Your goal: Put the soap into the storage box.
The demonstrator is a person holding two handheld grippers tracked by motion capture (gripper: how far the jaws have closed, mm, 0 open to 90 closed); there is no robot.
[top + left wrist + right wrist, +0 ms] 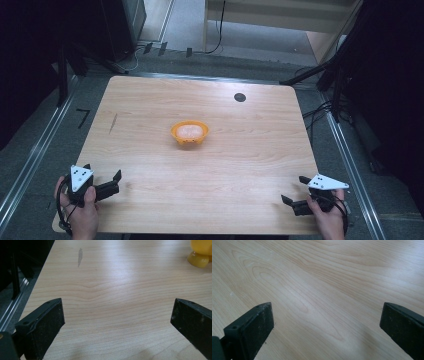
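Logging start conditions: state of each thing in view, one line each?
left gripper: jaws open, nothing between them, held at the table's near left corner.
right gripper: jaws open, nothing between them, held at the near right corner.
orange bowl: upright mid-table, pale contents inside, untouched.
table: bare wood; a small dark round spot near the far edge.

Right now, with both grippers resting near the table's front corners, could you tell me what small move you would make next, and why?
Probably ease the left gripper forward toward the orange bowl. Its jaws stand wide open with nothing between them, the bowl sits alone mid-table, and its base already shows at the top right of the left gripper view. The right gripper, also open, faces bare wood.
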